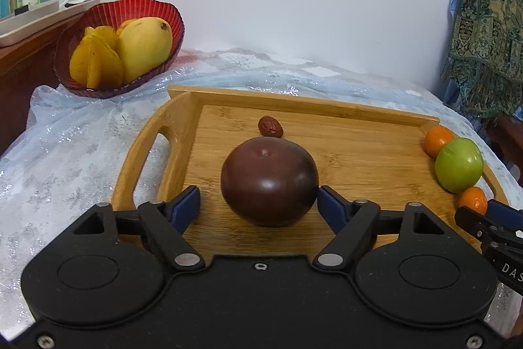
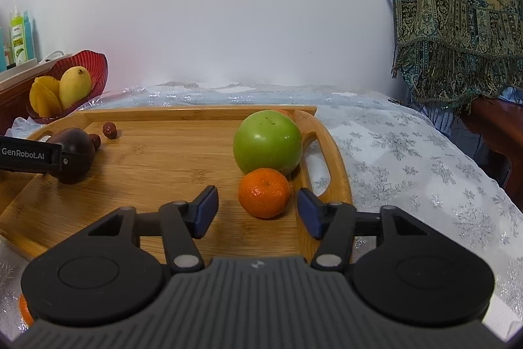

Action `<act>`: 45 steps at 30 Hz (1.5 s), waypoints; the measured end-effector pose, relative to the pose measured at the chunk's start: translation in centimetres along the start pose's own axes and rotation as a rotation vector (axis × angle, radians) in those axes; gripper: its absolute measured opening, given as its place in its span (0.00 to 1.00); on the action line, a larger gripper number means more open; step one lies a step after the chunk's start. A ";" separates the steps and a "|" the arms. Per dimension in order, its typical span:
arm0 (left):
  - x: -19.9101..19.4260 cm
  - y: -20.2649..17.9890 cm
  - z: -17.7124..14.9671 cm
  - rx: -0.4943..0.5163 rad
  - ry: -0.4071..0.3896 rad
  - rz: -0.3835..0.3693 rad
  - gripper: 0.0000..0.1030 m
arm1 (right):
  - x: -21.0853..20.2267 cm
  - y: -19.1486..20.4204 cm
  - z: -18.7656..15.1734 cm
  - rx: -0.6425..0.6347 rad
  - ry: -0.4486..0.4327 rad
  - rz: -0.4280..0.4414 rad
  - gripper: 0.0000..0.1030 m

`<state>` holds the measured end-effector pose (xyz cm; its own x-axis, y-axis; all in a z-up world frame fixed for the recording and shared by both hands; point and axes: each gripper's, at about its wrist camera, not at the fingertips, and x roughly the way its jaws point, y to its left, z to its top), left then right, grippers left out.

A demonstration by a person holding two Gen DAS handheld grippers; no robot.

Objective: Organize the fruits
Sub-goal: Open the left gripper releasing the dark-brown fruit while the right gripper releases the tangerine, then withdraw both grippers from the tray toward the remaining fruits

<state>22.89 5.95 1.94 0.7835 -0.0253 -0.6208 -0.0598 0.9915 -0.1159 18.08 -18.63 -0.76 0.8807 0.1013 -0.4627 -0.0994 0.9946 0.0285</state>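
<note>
Left wrist view showed the left gripper (image 1: 258, 201) spread around a round dark-purple fruit (image 1: 269, 180) on the rimmed bamboo tray (image 1: 343, 149), its right pad about touching, the left clear. Right wrist view showed the right gripper (image 2: 258, 211) spread around a small orange tangerine (image 2: 264, 192), untouched, beside a green apple (image 2: 267, 141).

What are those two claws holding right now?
Nothing. The left gripper straddles the dark purple fruit, the right gripper the tangerine; neither's fingers squeeze.
</note>
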 end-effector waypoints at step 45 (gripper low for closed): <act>-16.4 2.0 -11.2 0.082 -0.118 0.014 1.00 | -15.9 2.9 -9.4 0.025 -0.146 0.195 1.00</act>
<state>2.98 6.94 3.25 0.8506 -0.0014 -0.5258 -0.0241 0.9988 -0.0415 -0.54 -17.53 -1.63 0.9039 0.2914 -0.3132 -0.2641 0.9560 0.1273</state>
